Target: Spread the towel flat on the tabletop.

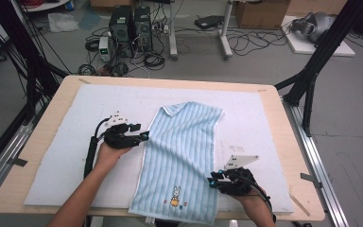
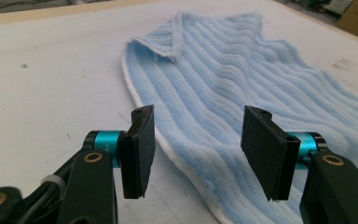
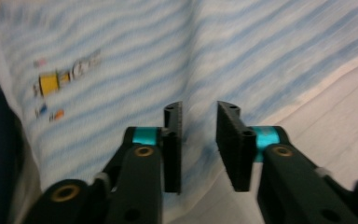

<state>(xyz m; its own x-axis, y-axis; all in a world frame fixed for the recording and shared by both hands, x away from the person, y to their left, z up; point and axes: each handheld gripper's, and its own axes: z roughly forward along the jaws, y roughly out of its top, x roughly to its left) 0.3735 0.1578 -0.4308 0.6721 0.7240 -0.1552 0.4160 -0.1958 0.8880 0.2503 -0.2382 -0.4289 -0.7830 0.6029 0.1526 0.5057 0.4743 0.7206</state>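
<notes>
Towel point(image 1: 182, 156) lay flat, edges flanked.
You held both grippers, left point(image 1: 144, 136) and right point(image 1: 211, 181), open, empty, ready to pinch.

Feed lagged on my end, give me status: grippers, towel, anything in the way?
Left gripper open at towel's left edge. Right gripper open, narrower gap, at its right edge near the rabbit print. Towel flat, far corner folded over. Nothing blocking.

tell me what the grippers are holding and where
Nothing is held. The left gripper is open over the towel's left edge, and the right gripper is open at its right edge, with no cloth between the jaws.
</notes>
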